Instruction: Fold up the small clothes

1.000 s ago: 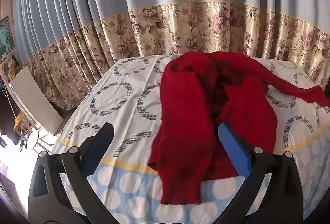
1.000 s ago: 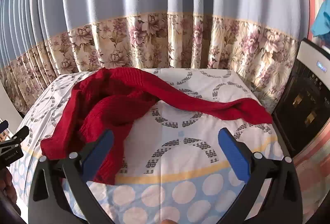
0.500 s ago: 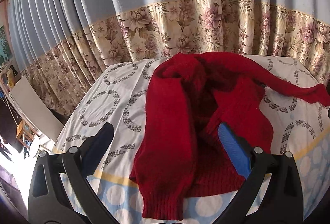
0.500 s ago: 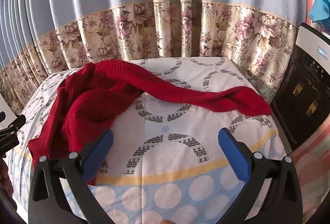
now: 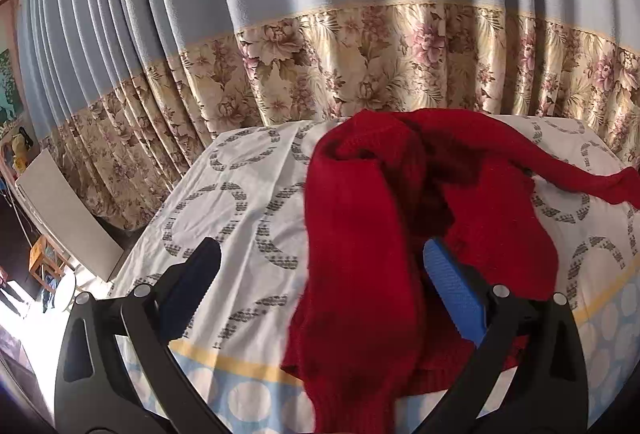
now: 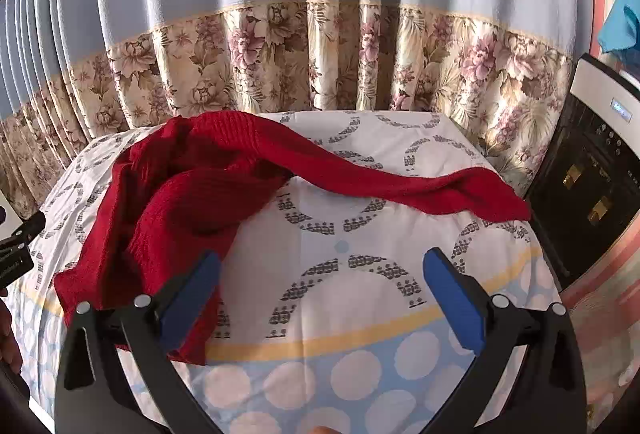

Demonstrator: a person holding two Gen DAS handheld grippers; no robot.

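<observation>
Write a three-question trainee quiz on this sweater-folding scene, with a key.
1. True or false: the red sweater lies neatly folded.
2. Which gripper has sweater fabric between its fingers' line of sight: left gripper or right gripper?
3. The long sleeve stretches toward the dark ____ by the tablecloth.

Key: 1 false, it is crumpled; 2 left; 3 appliance. Both grippers are open.

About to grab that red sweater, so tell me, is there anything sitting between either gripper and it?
Nothing visible does. The red sweater lies crumpled on the patterned tablecloth, with only bare cloth ahead of the open right gripper. The open left gripper already has the sweater's near end between its fingers.
</observation>
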